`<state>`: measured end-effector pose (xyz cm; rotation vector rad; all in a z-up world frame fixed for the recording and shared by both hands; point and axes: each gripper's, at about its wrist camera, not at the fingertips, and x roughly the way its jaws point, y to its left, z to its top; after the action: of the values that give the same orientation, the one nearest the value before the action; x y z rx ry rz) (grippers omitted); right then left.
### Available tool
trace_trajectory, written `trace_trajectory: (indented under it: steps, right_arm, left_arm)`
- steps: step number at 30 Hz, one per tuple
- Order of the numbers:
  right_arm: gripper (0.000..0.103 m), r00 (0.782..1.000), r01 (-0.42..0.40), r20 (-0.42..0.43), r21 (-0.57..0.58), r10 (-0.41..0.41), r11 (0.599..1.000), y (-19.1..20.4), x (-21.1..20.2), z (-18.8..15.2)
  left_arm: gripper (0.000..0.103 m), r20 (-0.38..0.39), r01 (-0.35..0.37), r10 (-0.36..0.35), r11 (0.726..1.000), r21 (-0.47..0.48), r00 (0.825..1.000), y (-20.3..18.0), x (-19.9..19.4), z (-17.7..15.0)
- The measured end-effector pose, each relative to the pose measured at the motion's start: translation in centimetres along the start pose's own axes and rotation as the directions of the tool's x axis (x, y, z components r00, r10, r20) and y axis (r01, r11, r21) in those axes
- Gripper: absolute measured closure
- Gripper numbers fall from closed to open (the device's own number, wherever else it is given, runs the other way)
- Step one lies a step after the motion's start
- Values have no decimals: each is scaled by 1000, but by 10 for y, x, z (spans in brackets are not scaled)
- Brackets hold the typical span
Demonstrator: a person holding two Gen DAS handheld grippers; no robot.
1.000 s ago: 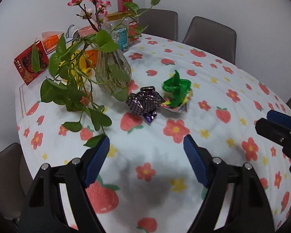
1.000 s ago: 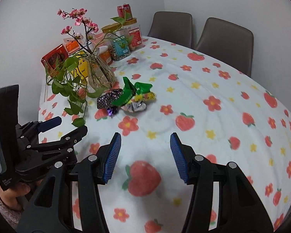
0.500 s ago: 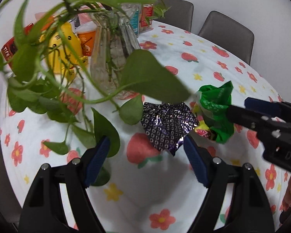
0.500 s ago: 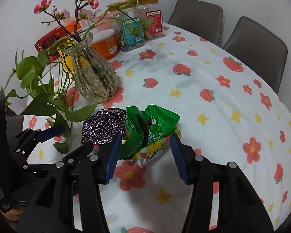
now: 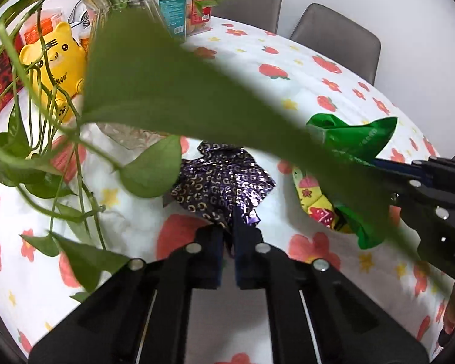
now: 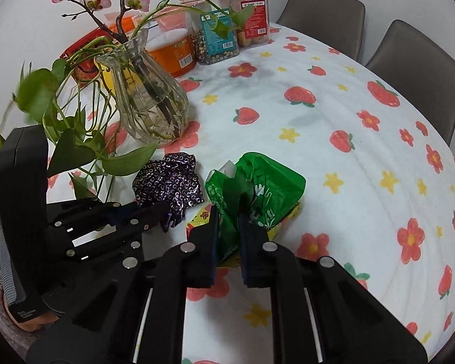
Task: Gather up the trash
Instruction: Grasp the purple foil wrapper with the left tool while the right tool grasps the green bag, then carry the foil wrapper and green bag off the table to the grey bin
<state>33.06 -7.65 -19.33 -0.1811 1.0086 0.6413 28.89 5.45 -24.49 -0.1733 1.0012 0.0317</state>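
Note:
A crumpled purple foil wrapper (image 5: 224, 179) lies on the strawberry tablecloth; my left gripper (image 5: 227, 236) is shut on its near corner. It also shows in the right wrist view (image 6: 170, 182), with the left gripper (image 6: 159, 212) at its near edge. A crumpled green plastic bag (image 6: 257, 185) lies on a yellow strawberry-print wrapper (image 6: 201, 215); my right gripper (image 6: 229, 227) is shut on the bag's near fold. In the left wrist view the green bag (image 5: 358, 139) and yellow wrapper (image 5: 312, 200) are partly hidden by a leaf, with the right gripper (image 5: 382, 163) at them.
A glass vase (image 6: 148, 106) with trailing pothos leaves (image 5: 166, 91) and pink blossoms stands just behind the wrappers. Snack jars (image 6: 218, 39), an orange tub (image 6: 173, 51) and a yellow cat figure (image 5: 54, 60) stand behind. Two grey chairs (image 6: 415, 69) are at the far edge.
Both grippers moved forward onto the trash and closed: the left on the purple wrapper, the right on the green bag. A pothos leaf now covers much of the left view.

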Motion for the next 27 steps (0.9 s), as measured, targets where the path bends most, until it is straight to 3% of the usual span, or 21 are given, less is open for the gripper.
trace_trajectory:
  steps: [12,27]
  right_arm:
    - [93,997,18,70,55,-22,998,4,-49,-20]
    - [93,991,71,97,214,-94,974,-6,-106,-87]
  left_arm:
    - [100,71,25,-29,998,57,997,-8,-49,-24]
    - [100,83,82,-100,978,191,992,-47,-112,-86]
